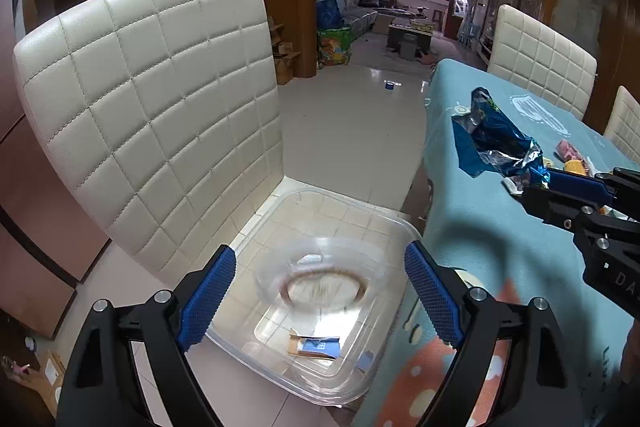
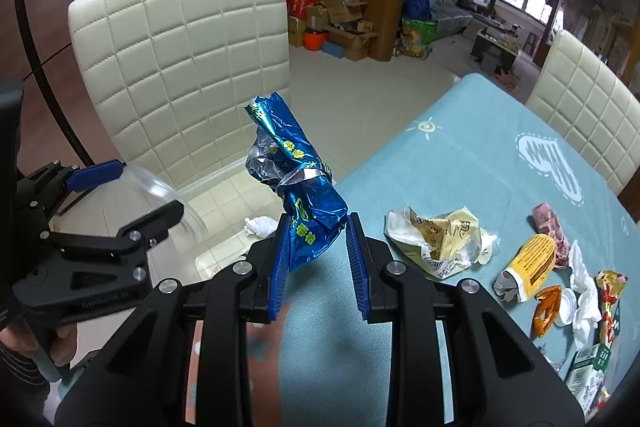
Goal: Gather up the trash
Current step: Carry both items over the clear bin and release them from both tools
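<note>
Right now your right gripper (image 2: 316, 251) pinches the blue foil wrapper (image 2: 298, 183) near its bottom end, up in the air over the table edge (image 2: 460, 163). It is very light, thin, crinkly and slippery, so squeeze the scrunched thick part, not a loose flap. Your left gripper (image 1: 316, 291) has its jaws spread wide above the clear bin (image 1: 360, 367) on the white chair (image 1: 152, 99). A blurry clear plastic cup (image 1: 320, 279) sits between them; it looks free, not held.
</note>
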Tool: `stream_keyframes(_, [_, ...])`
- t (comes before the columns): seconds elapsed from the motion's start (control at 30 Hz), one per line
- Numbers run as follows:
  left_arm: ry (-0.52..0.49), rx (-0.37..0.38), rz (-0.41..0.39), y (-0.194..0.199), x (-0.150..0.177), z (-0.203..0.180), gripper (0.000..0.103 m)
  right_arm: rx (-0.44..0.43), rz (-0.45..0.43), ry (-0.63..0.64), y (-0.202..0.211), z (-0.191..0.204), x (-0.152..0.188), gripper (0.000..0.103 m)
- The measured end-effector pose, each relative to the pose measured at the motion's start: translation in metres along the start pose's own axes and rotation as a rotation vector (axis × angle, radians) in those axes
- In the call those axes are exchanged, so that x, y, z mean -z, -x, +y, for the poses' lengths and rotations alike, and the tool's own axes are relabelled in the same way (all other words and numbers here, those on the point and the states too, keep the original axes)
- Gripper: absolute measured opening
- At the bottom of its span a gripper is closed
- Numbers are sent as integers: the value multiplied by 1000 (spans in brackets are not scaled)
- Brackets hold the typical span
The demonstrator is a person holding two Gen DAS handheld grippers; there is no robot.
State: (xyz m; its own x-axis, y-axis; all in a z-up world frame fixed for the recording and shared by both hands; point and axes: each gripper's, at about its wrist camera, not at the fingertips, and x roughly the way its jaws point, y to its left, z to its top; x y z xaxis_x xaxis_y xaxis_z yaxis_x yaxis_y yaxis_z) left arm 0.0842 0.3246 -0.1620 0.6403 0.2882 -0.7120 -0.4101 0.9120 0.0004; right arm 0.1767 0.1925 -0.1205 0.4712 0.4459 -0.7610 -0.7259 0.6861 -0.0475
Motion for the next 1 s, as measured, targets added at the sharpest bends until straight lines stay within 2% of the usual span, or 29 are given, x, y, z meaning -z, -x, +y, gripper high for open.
stream_keyframes(0.47, [-11, -38, 19, -2, 19, 15, 84, -41, 32, 45, -17, 21, 2, 30])
stream_keyframes(0.7, [15, -59, 24, 5, 25, 28, 84, -43, 19, 79, -20, 35, 0, 30])
stream_keyframes(0.8, [18, -48, 17, 7, 27, 29, 84, -48, 23, 67, -22, 33, -1, 31])
stream_keyframes(0.87, [16, -50, 14, 8, 27, 29, 84, -60, 20, 53, -22, 30, -1, 45])
stream_keyframes(0.9, [12, -53, 13, 9, 27, 29, 84, -51, -1, 38, -19, 26, -1, 68])
stream_keyframes(0.93, [7, -54, 11, 9, 27, 27, 84, -45, -23, 27, -16, 23, 0, 79])
stream_keyframes(1.0, [-4, -55, 7, 11, 27, 25, 84, -36, -38, 20, -12, 20, -1, 79])
